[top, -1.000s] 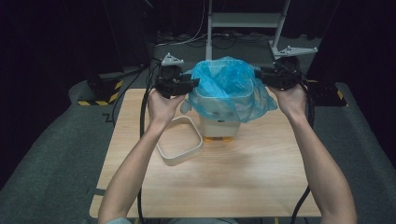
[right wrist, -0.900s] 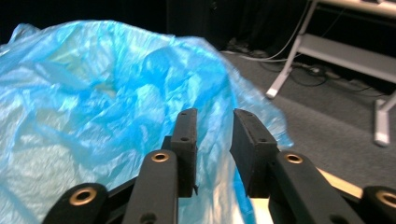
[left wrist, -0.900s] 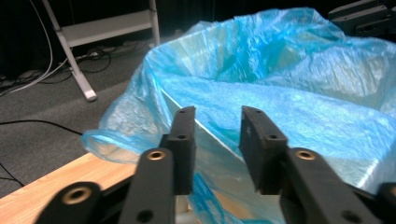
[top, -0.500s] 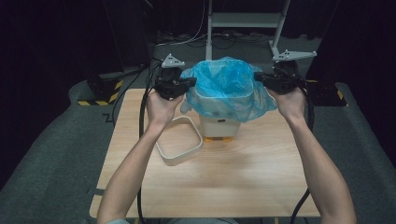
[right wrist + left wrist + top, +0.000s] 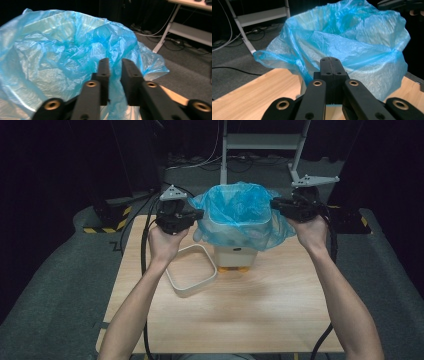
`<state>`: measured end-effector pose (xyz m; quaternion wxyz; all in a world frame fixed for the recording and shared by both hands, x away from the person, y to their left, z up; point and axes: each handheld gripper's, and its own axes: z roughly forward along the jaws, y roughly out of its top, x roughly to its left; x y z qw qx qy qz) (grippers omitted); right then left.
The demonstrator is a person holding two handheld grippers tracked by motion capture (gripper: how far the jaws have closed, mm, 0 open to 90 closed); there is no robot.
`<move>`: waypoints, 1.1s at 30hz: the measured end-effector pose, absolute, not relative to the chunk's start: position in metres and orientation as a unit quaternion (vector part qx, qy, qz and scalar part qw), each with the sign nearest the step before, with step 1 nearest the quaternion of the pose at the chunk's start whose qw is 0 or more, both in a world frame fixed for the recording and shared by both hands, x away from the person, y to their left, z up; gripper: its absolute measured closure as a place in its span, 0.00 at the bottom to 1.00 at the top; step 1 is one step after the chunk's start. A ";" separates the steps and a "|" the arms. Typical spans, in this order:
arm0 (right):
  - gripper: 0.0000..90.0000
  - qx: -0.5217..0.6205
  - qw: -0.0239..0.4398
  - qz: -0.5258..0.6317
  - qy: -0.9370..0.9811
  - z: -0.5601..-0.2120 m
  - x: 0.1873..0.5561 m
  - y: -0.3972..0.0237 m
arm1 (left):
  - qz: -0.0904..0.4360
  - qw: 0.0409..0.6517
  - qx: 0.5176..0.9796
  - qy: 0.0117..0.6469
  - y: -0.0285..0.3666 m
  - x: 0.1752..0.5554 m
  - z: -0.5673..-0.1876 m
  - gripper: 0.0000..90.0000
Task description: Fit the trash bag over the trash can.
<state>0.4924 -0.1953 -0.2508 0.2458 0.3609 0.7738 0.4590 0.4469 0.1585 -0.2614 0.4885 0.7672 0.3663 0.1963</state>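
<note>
A white bin point(image 5: 235, 254) lined with a blue plastic bag point(image 5: 240, 215) stands at the far middle of the wooden table point(image 5: 250, 315). My left gripper point(image 5: 200, 213) is at the bag's left rim. Its jaws are pressed fully together against the crinkled film point(image 5: 352, 45), with my left gripper's tips point(image 5: 332, 61) at the rim fold. My right gripper point(image 5: 274, 204) is at the bag's right rim. Its jaws have just been closing, and a narrow gap between them holds bunched blue film point(image 5: 62, 50) at my right gripper's tips point(image 5: 115, 63).
A white square ring point(image 5: 186, 292) lies flat on the table, left of the bin and under my left forearm. The bin rests on an orange base point(image 5: 232, 269). Cables and a metal stand point(image 5: 260, 142) sit on the dark floor beyond the table.
My left gripper has shifted a little to the left and nearer, and the bag's left edge has stretched out with it. The right gripper has stayed at the right rim.
</note>
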 end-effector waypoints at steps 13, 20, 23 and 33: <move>1.00 0.371 0.252 0.419 0.789 -0.267 0.499 -0.197 | 0.173 0.462 0.782 0.381 0.168 0.450 -0.292 1.00; 0.87 0.375 0.246 0.442 0.777 -0.266 0.496 -0.201 | 0.174 0.448 0.790 0.381 0.161 0.458 -0.299 1.00; 0.81 0.369 0.258 0.464 0.763 -0.257 0.488 -0.205 | 0.176 0.450 0.789 0.381 0.161 0.456 -0.298 0.98; 0.76 0.324 0.246 0.502 0.763 -0.236 0.481 -0.173 | 0.186 0.469 0.776 0.379 0.158 0.447 -0.285 0.71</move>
